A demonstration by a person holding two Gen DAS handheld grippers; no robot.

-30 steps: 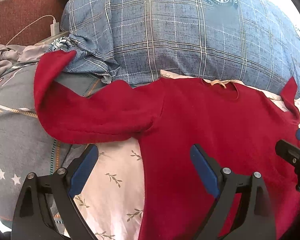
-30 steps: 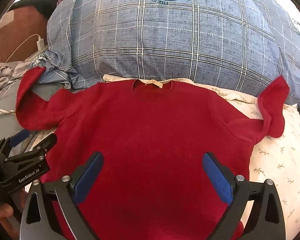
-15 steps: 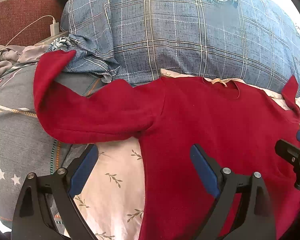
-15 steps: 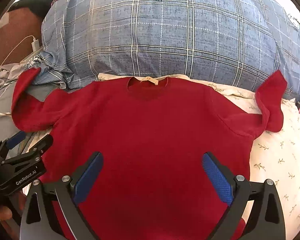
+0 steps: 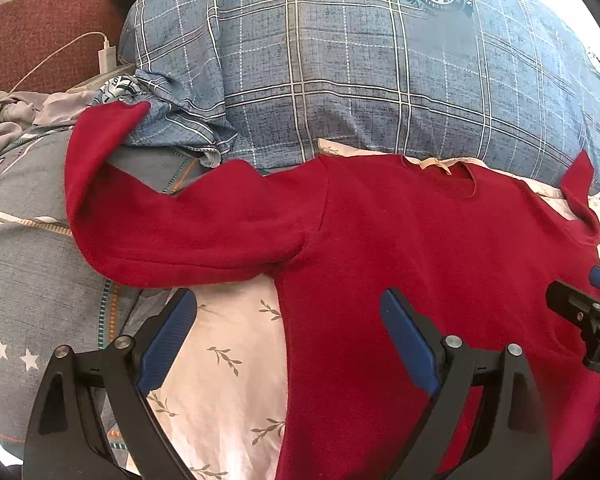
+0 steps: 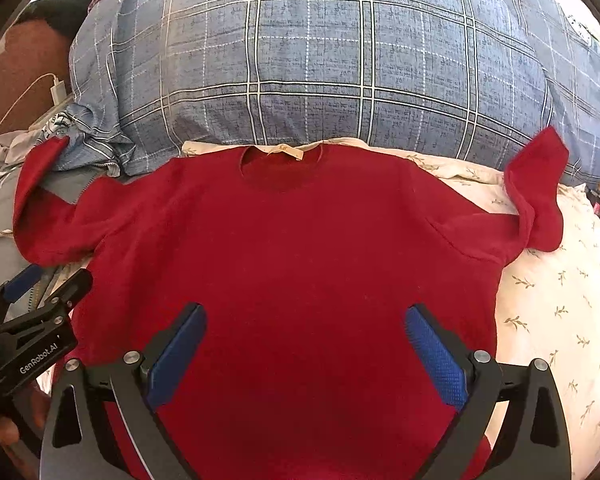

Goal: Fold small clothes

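While both grippers [image 5: 288, 320] [image 6: 306, 336] gape empty, the soft red sweater [image 6: 292, 264] lies flat, sleeves curled.

1. bed [image 6: 556, 312] covered by a pale sheet with leaf sprigs
2. red sweater [image 6: 300, 264] lies flat on it, sleeves spread
3. blue plaid pillow [image 6: 320, 80] rests behind the sweater's collar
4. grey quilt [image 5: 24, 264] at left

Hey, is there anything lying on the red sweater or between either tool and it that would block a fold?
Nothing visible does. The red sweater lies spread out and bare on the floral sheet. Both the left tool and right tool are open just above it.
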